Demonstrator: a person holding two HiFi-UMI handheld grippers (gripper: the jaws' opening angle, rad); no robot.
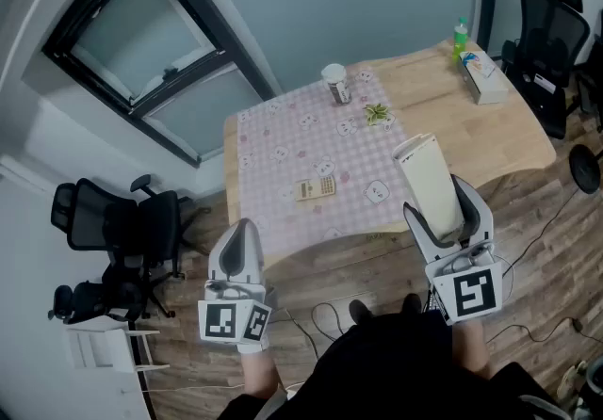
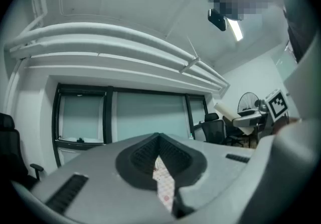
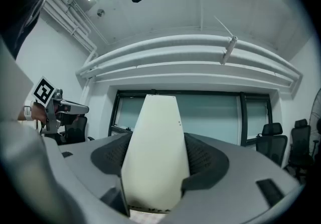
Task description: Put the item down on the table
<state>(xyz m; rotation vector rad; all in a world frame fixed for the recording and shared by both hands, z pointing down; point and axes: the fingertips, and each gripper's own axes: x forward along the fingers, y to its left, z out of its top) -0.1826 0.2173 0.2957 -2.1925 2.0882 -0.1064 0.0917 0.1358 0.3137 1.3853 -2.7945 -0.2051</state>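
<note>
From the head view, your right gripper [image 1: 443, 209] grasps a tall white box [image 1: 429, 178]. The fingers clamp its two sides and most of the box reaches out past the fingertips. It hangs in the air at the near edge of the tabletop [image 1: 495, 140], not yet resting on anything. Bare wood lies ahead of the fingers and a little to their right. The checked cloth [image 1: 283, 140], with a small flat item [image 1: 316, 188] on it, lies ahead and to their left. I judge the wood the safer spot, so carry the box forward over it, then lower until the box bears on the surface before you let go. Your left gripper [image 1: 240, 239] hangs short of the table edge, well apart from the box

In the left gripper view, the fingers [image 2: 183, 155] are clenched on nothing, with only a sliver of cloth showing through the slit. Leave this hand out of the way

In the right gripper view, the box [image 3: 153, 147] fills the gap between the ribbed fingers [image 3: 208, 160] and sits squarely, untilted. It looks tall and narrow, so it may topple. Open the fingers slowly, then back straight out without brushing its sides
</note>
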